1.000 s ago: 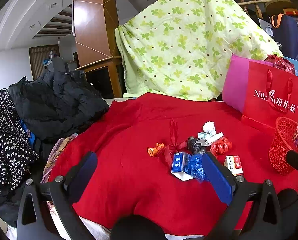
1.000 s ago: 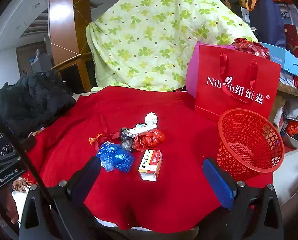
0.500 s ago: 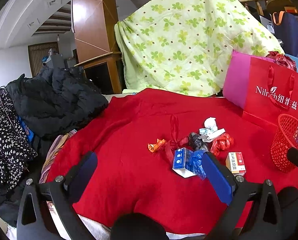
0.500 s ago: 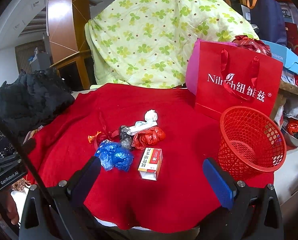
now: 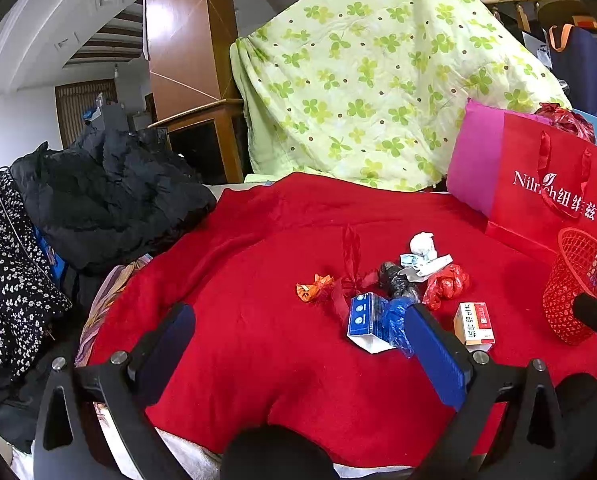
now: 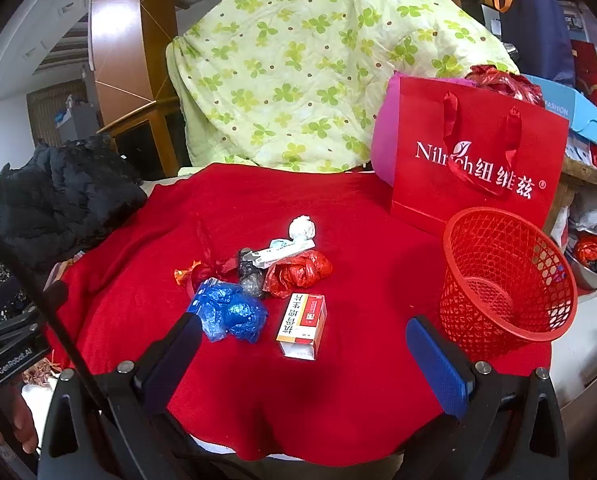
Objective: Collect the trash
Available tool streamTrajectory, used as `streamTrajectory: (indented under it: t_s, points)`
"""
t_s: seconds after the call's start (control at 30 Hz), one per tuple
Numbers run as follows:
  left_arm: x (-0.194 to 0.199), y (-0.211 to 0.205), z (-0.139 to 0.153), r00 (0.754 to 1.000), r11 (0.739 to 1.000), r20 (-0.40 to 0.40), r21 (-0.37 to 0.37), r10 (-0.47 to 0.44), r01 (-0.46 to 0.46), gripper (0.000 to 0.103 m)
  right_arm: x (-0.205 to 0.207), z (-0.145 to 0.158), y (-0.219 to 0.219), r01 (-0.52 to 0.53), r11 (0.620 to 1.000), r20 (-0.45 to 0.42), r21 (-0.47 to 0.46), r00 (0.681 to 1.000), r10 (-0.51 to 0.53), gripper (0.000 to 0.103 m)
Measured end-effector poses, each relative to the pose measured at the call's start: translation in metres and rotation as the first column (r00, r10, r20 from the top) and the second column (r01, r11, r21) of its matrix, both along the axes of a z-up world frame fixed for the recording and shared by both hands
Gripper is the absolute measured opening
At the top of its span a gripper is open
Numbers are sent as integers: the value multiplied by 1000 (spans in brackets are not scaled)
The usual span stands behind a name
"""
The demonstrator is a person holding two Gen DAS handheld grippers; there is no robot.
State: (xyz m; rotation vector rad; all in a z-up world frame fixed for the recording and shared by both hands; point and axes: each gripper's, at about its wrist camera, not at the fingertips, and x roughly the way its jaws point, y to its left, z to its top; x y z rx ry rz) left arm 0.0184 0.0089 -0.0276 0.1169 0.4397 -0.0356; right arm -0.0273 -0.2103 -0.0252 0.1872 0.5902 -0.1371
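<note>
A heap of trash lies on the red cloth (image 6: 370, 276): a red-and-white box (image 6: 303, 326), a blue plastic wad (image 6: 230, 312), a red plastic wad (image 6: 300, 272), a black wad (image 6: 248, 274), a white paper ball (image 6: 302, 227) and an orange wrapper (image 5: 313, 287). A blue-and-white box (image 5: 364, 314) shows in the left wrist view. The red mesh basket (image 6: 506, 276) stands upright at the right. My right gripper (image 6: 298, 332) is open and empty, short of the red-and-white box. My left gripper (image 5: 298, 328) is open and empty, left of the heap.
A red gift bag (image 6: 474, 168) stands behind the basket. A green clover quilt (image 6: 306, 68) hangs at the back. Black clothing (image 5: 110, 192) is piled at the left. A metal bowl (image 6: 594, 260) sits off the table at the right.
Both grippers have moved slightly forward and up toward the heap; the trash sits a little closer in both views. Jaws stay open.
</note>
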Motion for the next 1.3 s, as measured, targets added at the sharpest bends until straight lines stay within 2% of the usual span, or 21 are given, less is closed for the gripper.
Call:
streamTrajectory:
  t_s: [0.03,0.1,0.2,0.37,0.57,0.7,0.83,0.97,1.03,1.07,1.1,1.2,1.3]
  points:
    - [1,0,-2,1000,1000,-3,-1,1,-1,103,1,-1,0,0,1000,-1,3,1000,0,103]
    - [3,2,-3,1000,998,-7,-61,1,-1,103,3,-3,0,0,1000,-15,13,1000,0,103]
    - [5,4,-6,1000,995,-13,-98,0,-1,103,7,-6,0,-1,1000,-22,14,1000,2,103]
    - [14,7,-18,1000,997,-29,-71,-7,5,103,16,-17,-5,3,999,-37,49,999,-1,103]
    - [47,14,-58,989,995,-144,-94,-43,29,103,48,-51,-19,7,995,-87,104,996,2,101]
    - [64,13,-82,969,991,-237,-129,-67,37,103,80,-78,-22,-17,989,-153,147,987,40,90]
    - [71,13,-90,947,986,-306,-159,-101,54,103,122,-106,-25,-20,981,-218,193,974,63,78]
    - [82,6,-89,940,976,-298,-187,-166,113,103,152,-133,-33,6,986,-301,165,953,45,73]
    - [90,-2,-87,936,968,-283,-194,-209,158,102,161,-145,-35,8,987,-338,163,940,48,63]
    - [94,-7,-86,931,964,-280,-193,-232,183,98,164,-149,-36,5,987,-356,161,933,53,61]
    - [99,-14,-85,924,956,-275,-195,-267,218,89,166,-153,-38,-1,986,-368,166,928,63,56]
    - [114,-35,-83,890,927,-276,-201,-364,317,73,159,-155,-45,-3,984,-364,176,929,68,54]
    - [133,-58,-87,844,898,-312,-208,-436,387,72,148,-150,-51,-7,982,-339,187,938,71,54]
